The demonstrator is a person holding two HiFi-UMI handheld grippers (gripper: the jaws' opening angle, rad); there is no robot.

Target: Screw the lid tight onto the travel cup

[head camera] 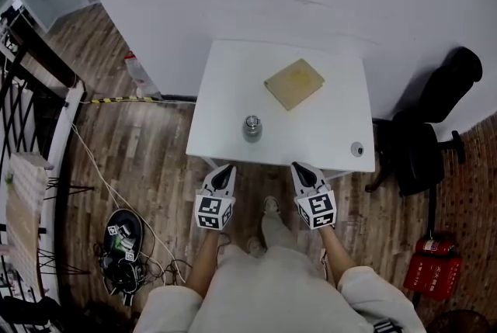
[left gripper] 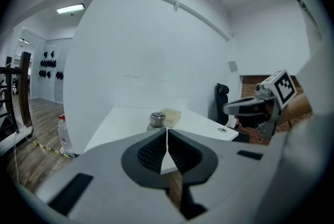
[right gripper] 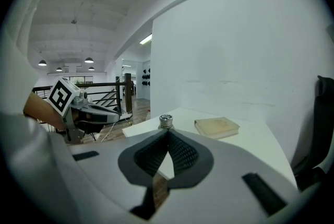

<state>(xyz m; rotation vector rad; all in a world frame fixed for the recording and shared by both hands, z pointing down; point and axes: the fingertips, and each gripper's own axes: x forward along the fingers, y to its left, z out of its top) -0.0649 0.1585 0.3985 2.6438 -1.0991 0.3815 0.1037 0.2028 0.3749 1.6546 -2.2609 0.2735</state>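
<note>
With the left gripper (head camera: 225, 172) and right gripper (head camera: 301, 171) closed and empty short of the white square table (head camera: 233, 83), each should open before reaching, one steadying the squat silver metal travel cup (head camera: 251, 127) near the front edge, the other fetching the small round grey disc (head camera: 356, 148), likely its lid, at the front right corner.

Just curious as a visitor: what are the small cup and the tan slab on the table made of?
The cup looks like metal, probably steel: grey with bright glints at its top. The tan slab looks like a book, matt card or cloth cover over a paler page edge; wood is possible.
</note>
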